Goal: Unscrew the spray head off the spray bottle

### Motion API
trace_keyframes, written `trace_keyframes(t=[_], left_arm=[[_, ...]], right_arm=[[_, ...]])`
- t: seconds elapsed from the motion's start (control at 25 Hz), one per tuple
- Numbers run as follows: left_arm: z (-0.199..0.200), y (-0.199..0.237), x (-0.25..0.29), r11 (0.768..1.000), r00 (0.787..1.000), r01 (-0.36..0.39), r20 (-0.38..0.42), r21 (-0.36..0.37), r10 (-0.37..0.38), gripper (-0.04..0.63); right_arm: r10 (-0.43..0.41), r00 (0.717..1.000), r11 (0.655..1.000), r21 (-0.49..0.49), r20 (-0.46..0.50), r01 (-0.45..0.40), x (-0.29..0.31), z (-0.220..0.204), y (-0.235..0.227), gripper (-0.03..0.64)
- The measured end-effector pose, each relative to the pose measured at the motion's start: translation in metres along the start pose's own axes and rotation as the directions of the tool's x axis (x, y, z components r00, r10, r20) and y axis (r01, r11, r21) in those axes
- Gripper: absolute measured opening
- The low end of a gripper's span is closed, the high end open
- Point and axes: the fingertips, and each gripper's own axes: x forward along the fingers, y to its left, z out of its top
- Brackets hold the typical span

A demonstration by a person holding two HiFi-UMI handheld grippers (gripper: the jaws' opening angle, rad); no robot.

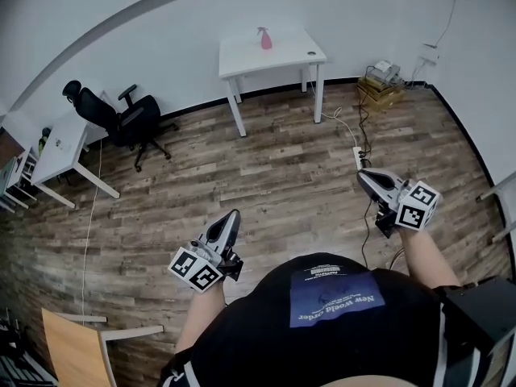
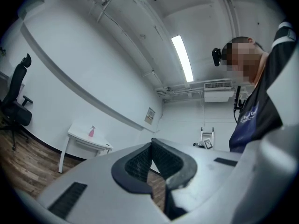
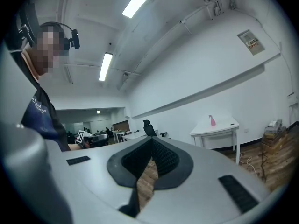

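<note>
A pink spray bottle (image 1: 265,39) stands upright on a white table (image 1: 298,55) against the far wall, well away from both grippers. It shows small in the left gripper view as the spray bottle (image 2: 91,132) and in the right gripper view as the spray bottle (image 3: 212,120). My left gripper (image 1: 235,215) is held low at the person's left, jaws shut, nothing between them. My right gripper (image 1: 362,176) is held at the person's right, also shut and empty. Both point toward the far table.
A black office chair (image 1: 121,118) and a second white desk (image 1: 60,147) stand at the left. A power strip (image 1: 357,156) with cables lies on the wooden floor near the right gripper. Boxes (image 1: 380,87) sit by the right wall. A wooden chair (image 1: 76,347) is at bottom left.
</note>
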Motion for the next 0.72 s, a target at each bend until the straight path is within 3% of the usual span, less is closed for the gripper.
trace_keyframes(t=[0.4,0.72], left_arm=[[0.009,0.054,0.016,0.999,0.999,-0.033,0.001,-0.025,0.033,-0.011],[0.008,0.078,0.07,0.994,0.994,-0.107,0.012,0.028,0.107,-0.011]], right_arm=[[0.014,0.999,1.0,0.015,-0.029,-0.014,0.056,0.005,-0.029,-0.005],[0.085,0.996,0.996,0.03,-0.01,-0.084,0.086,0.016,-0.104,-0.005]])
